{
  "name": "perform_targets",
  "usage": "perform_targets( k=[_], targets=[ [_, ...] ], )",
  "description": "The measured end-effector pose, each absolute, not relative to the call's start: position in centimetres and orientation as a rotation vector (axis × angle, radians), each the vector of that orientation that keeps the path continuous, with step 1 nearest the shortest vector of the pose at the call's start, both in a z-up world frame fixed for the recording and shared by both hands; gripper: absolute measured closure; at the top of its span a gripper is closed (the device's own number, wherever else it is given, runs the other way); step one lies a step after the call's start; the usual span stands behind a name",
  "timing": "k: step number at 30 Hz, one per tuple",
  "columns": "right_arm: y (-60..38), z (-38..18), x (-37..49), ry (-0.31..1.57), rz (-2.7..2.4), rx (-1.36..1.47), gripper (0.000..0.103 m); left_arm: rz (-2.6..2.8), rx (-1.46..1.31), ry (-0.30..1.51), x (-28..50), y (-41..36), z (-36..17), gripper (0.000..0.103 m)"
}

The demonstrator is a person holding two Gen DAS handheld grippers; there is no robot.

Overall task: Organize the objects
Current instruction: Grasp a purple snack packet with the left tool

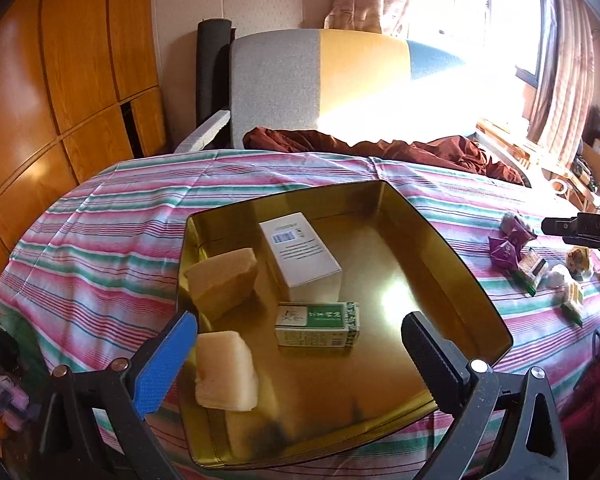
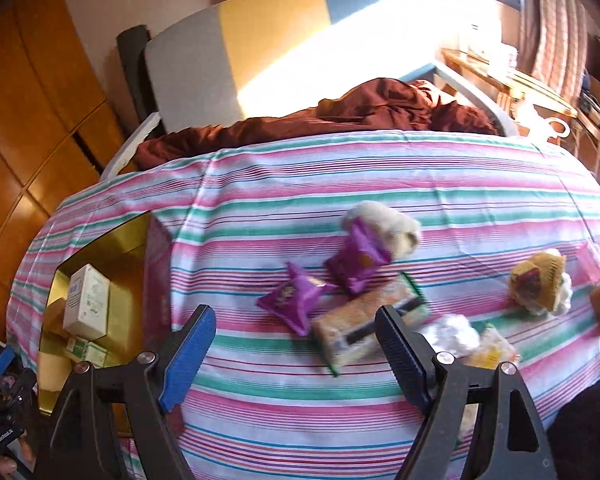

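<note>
Golden metal makes the shallow tin (image 1: 452, 256), which lies on the left part of a striped cloth (image 1: 100, 240) with its raised walls all around. Inside it, toward the left wall, I see a white box (image 1: 300, 252), a green carton (image 1: 318, 324) just near of it, and two pale yellow blocks (image 1: 224, 284) close to the left wall. The right half of the tin floor is bare and shiny, so room is open there.

The left gripper (image 1: 300, 360) hangs over the near edge of the tin. Its jaws stand wide apart and nothing is between them.

The right gripper (image 2: 296, 356) is over the cloth, to the right of the tin. Its jaws are also apart and hold nothing; a long biscuit pack (image 2: 364, 320) lies on the cloth just beyond them, partly behind the right jaw. Two purple packets (image 2: 296, 296) lie just far and left of this pack, one touching its end. A pale fluffy thing (image 2: 384, 224) is behind them, and a yellow wrapped snack (image 2: 536, 280) lies well apart to the right.

Between the tin's right wall and the packets there is a free strip of cloth. The far half of the cloth is also free up to its edge, where a brown blanket (image 2: 340, 116) lies.
</note>
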State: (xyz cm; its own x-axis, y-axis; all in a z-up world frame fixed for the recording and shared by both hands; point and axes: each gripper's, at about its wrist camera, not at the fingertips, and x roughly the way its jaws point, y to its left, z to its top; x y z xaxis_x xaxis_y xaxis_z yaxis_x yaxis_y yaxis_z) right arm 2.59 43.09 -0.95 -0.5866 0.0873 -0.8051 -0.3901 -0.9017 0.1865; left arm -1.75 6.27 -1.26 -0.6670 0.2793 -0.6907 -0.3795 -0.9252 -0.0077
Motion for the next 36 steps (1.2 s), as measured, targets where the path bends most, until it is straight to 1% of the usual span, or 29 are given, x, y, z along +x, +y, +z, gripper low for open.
perform_targets(
  k=[4, 7, 9, 10, 13, 14, 17, 20, 23, 28, 36],
  targets=[
    [48.6, -1.0, 5.9, 0.571, 2.396, -1.165, 0.02, 2.46, -1.01, 0.179, -1.6, 8.7, -1.0, 0.0],
    [52.4, -1.7, 8.4, 0.672, 2.307, -1.091, 0.019, 2.387, -0.989, 0.183, -1.3, 10.8, -0.8, 0.0],
    [54.4, -2.4, 9.8, 0.761, 2.268, -1.041, 0.017, 2.345, -0.99, 0.176, -1.2, 12.3, -0.7, 0.0],
    [55.3, -2.9, 10.5, 0.808, 2.255, -1.015, 0.015, 2.324, -0.993, 0.172, -1.2, 13.0, -0.7, 0.0],
    [57.7, -4.8, 12.6, 1.118, 2.206, -0.933, 0.014, 2.268, -0.999, 0.206, -1.1, 15.8, -0.8, 0.0],
    [58.2, -4.8, 13.3, 1.163, 2.198, -0.867, 0.014, 2.253, -0.995, 0.223, -0.9, 16.7, -0.8, 0.0],
    [58.7, -4.5, 14.7, 1.222, 2.19, -0.73, 0.013, 2.198, -0.983, 0.302, -0.2, 20.0, -1.2, 0.0],
    [59.2, -4.8, 15.0, 1.277, 2.185, -0.708, 0.013, 2.117, -0.99, 0.366, 0.5, 23.1, -1.8, 0.0],
    [59.3, -4.9, 14.7, 1.285, 2.189, -0.722, 0.013, 2.062, -1.005, 0.399, 1.0, 25.8, -2.2, 0.0],
    [59.0, -4.9, 14.2, 1.272, 2.222, -0.753, 0.013, 2.006, -1.071, 0.406, 0.1, 29.3, -2.8, 0.0],
    [59.0, -5.0, 14.3, 1.301, 2.251, -0.739, 0.013, 1.987, -1.211, 0.402, -3.9, 34.1, -4.7, 0.001]
  ],
)
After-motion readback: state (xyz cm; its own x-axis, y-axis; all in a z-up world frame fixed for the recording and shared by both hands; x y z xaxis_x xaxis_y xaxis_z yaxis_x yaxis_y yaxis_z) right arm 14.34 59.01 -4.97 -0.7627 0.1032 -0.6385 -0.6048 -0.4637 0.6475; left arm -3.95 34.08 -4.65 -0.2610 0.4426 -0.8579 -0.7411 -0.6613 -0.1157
